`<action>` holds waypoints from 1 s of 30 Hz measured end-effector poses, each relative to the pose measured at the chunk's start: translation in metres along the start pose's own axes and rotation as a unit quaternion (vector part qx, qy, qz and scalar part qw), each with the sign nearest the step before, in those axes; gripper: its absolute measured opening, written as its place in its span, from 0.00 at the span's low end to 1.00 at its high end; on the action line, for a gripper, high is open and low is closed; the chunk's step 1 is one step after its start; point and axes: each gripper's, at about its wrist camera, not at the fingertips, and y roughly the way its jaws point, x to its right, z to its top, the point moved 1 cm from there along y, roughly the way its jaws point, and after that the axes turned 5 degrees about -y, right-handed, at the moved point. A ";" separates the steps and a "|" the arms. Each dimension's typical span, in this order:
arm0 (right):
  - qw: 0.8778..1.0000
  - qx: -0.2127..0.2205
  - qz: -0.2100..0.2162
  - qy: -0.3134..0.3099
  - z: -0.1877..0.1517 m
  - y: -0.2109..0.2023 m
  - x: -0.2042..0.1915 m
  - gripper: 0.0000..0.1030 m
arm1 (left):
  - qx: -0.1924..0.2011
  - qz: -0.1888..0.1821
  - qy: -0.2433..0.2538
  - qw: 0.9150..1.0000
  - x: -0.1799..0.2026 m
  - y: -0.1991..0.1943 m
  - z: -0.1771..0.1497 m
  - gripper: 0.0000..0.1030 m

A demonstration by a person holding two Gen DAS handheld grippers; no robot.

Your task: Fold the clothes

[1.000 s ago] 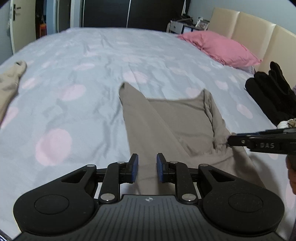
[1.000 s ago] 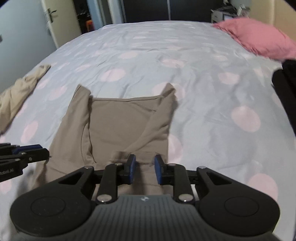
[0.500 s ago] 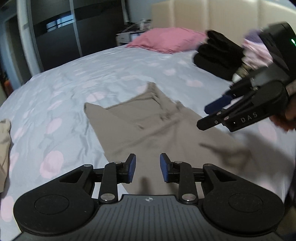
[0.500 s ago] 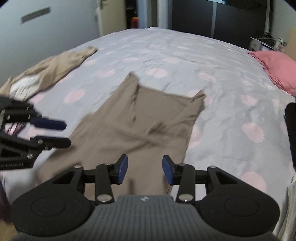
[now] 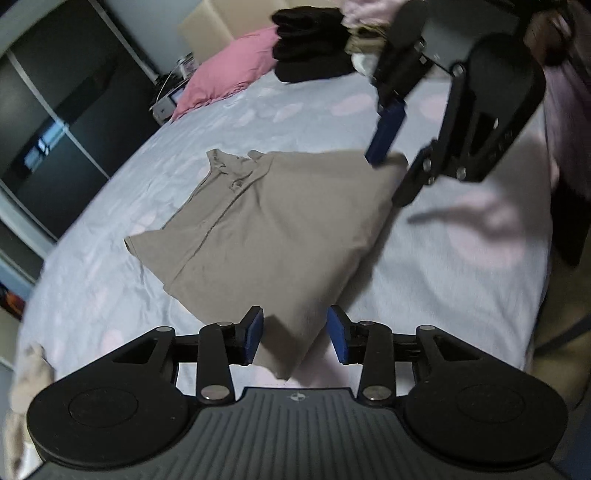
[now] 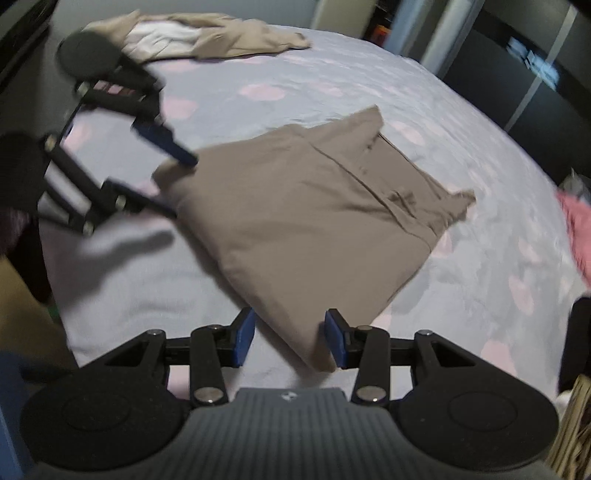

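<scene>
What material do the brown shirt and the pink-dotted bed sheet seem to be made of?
Brown shirt: probably soft matte cotton knit; it drapes limply and its folds look soft. Bed sheet: likely smooth woven cotton or polyester, with a slight sheen and fine wrinkles.

Background items only. A bedsheet (image 5: 303, 110), pale grey with pink spots, is covering the whole bed ahead of the tool. A pink pillow (image 5: 236, 62) is lying far ahead, to the upper left. Just beside it, 1 stack of black clothing (image 5: 314, 51) is sitting farther right. A beige headboard (image 5: 214, 18) is standing behind both. Dark wardrobe doors (image 5: 55, 122) are lining the far left.
</scene>
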 end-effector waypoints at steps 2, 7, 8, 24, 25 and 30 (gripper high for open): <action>1.000 -0.001 -0.007 -0.023 -0.001 0.002 -0.004 0.44 | -0.005 0.006 0.016 1.000 0.004 0.002 -0.004 0.37; 0.997 -0.005 -0.019 -0.069 -0.004 0.006 -0.011 0.44 | -0.005 0.032 0.085 0.996 0.018 0.006 -0.015 0.39; 0.996 -0.006 -0.024 -0.083 -0.004 0.008 -0.013 0.44 | -0.004 0.038 0.097 0.995 0.020 0.007 -0.017 0.39; 0.964 -0.035 -0.099 -0.245 -0.009 0.031 -0.031 0.24 | 0.001 0.082 0.159 0.984 0.025 0.038 -0.015 0.16; 0.964 -0.037 -0.097 -0.246 -0.008 0.030 -0.032 0.20 | -0.001 0.079 0.155 0.985 0.023 0.037 -0.013 0.14; 0.974 -0.031 -0.087 -0.207 0.001 0.018 -0.018 0.13 | -0.006 0.060 0.146 0.987 0.013 0.024 -0.005 0.10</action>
